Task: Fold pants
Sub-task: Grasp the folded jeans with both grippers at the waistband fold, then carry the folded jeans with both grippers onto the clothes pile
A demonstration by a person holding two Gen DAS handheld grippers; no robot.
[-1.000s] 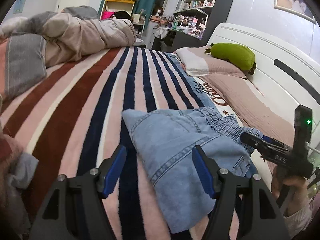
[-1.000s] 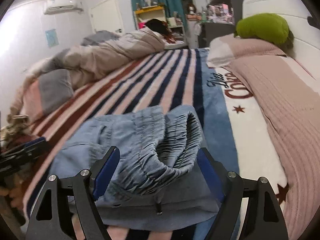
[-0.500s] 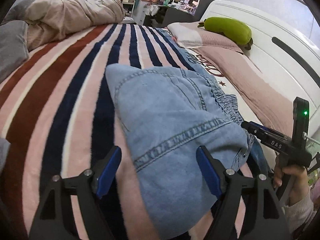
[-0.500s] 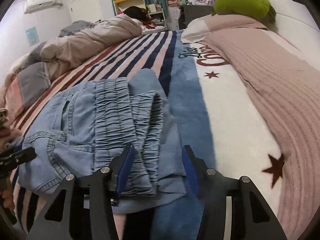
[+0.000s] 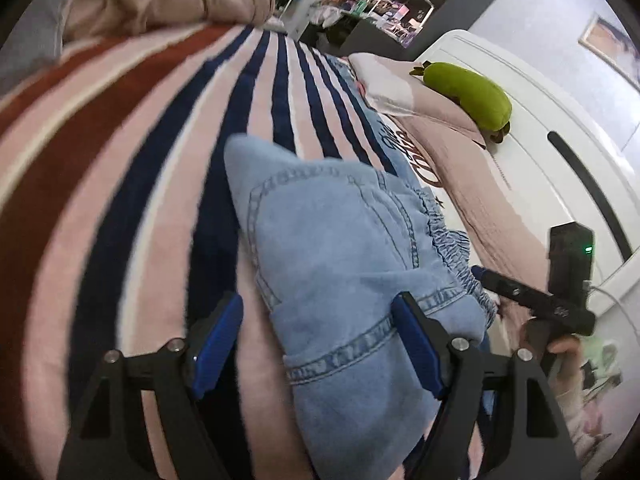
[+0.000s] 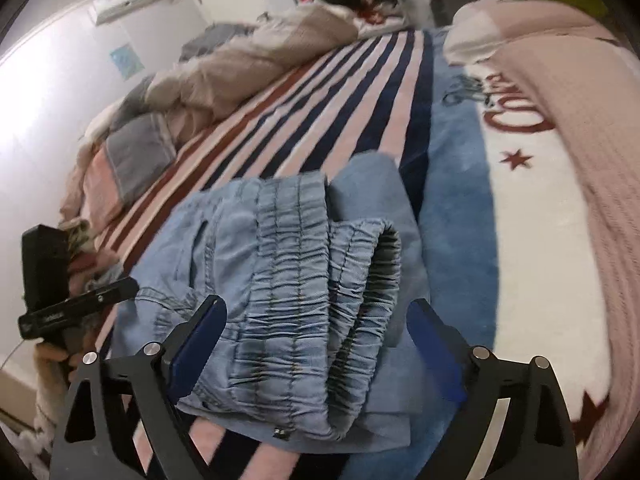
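Observation:
The light blue denim pants (image 5: 344, 264) lie folded in a bundle on the striped blanket (image 5: 120, 184). In the right wrist view the bunched elastic waistband (image 6: 316, 280) sits on top. My left gripper (image 5: 316, 336) is open, its blue pads either side of the near end of the bundle. My right gripper (image 6: 316, 332) is open, its blue pads either side of the waistband end. Each gripper shows in the other's view, the right one (image 5: 536, 300) and the left one (image 6: 76, 304), held by hand beside the pants.
A rumpled beige and grey duvet (image 6: 224, 68) lies at the far side of the bed. A pink cover (image 6: 580, 128), a pillow and a green plush (image 5: 468, 96) lie by the white headboard (image 5: 560, 128). Shelves (image 5: 392, 4) stand behind.
My right gripper has opened wide from a narrower gap around the waistband. Both grippers have shifted around the bundle; the pants lie as before.

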